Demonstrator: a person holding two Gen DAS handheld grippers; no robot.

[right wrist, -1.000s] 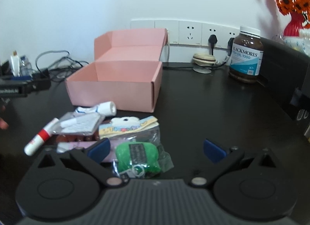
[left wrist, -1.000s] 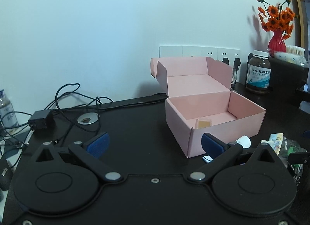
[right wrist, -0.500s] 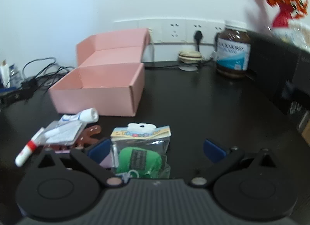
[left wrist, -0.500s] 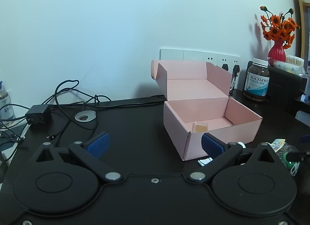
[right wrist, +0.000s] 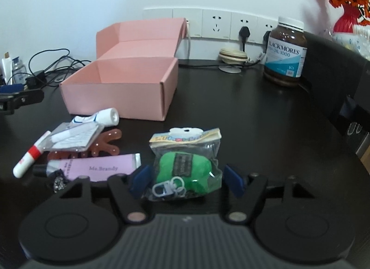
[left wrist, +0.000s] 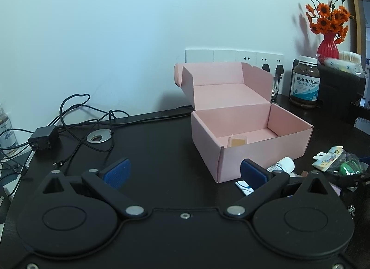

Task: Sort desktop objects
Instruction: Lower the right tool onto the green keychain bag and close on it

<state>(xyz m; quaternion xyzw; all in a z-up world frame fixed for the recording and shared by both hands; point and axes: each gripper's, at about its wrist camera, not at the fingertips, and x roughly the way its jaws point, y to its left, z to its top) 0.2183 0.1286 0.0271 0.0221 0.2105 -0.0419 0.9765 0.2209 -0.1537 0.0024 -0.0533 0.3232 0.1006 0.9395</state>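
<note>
Lilac tube (right wrist: 97,167) – "Ms.Brandy"; brown jar (right wrist: 285,52) – "BLACKMORES".

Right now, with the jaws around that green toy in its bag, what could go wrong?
1. The right gripper is closing its jaws on the green keychain bag; the loose, slippery plastic may slide out.
2. The purple tube lies right beside one jaw and could get nudged or dragged.
3. The pink box has thin card walls; a low carry might bump and shift it.
</note>
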